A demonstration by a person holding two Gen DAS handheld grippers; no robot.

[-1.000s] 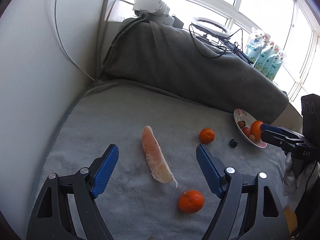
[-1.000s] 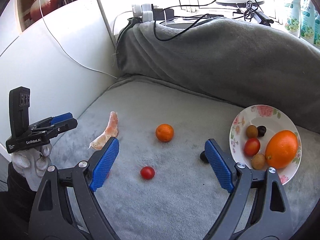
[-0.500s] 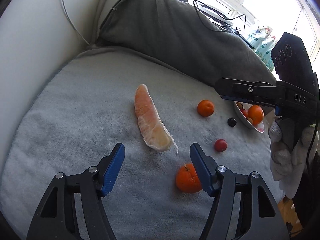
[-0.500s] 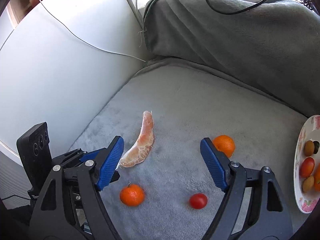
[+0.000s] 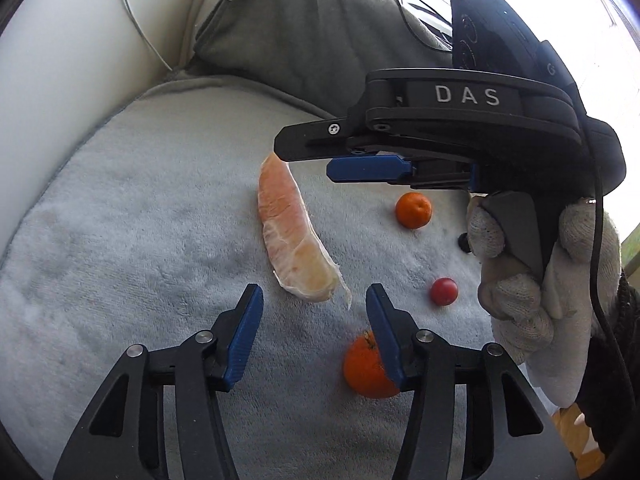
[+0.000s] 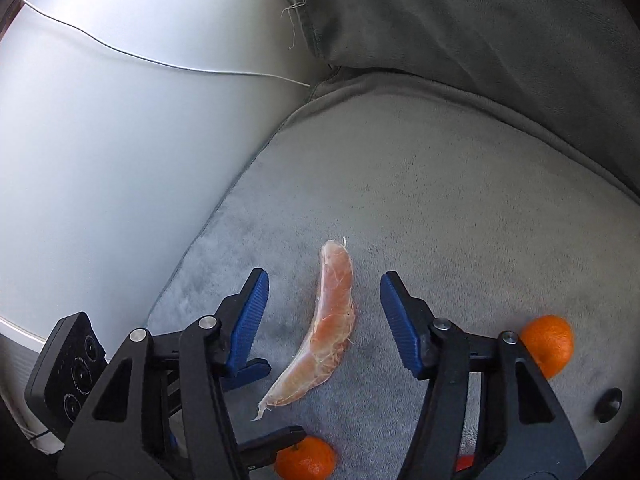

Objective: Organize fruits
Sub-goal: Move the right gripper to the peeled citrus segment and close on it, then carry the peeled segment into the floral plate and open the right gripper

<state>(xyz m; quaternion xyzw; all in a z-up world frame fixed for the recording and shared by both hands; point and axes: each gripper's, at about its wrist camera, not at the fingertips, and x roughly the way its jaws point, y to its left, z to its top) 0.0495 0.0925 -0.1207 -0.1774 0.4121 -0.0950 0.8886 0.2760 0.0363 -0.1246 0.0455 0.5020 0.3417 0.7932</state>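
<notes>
A peeled pale-orange citrus segment (image 5: 296, 236) lies on the grey plush cloth (image 5: 140, 240). My left gripper (image 5: 312, 300) straddles its near end, jaws closing, pads clear of it. My right gripper (image 6: 325, 280) hangs over the segment (image 6: 332, 328), which lies between its blue fingers with gaps on both sides; its jaws are closing too. From the left wrist view the right gripper (image 5: 308, 160) shows side-on above the segment's far end. The left gripper (image 6: 280, 400) sits at the segment's tail in the right wrist view.
Two mandarins (image 5: 414, 210) (image 5: 368, 368), a cherry tomato (image 5: 444, 291) and a small dark fruit (image 6: 608, 404) lie loose on the cloth. A gloved hand (image 5: 516, 300) holds the right gripper. A white wall with a thin cable (image 6: 160, 64) stands left, a grey covered mound (image 6: 480, 20) behind.
Both grippers' jaws have narrowed. The right gripper swung left from the plate side to over the segment; the plate left its view. The left gripper sank closer to the segment's near end.
</notes>
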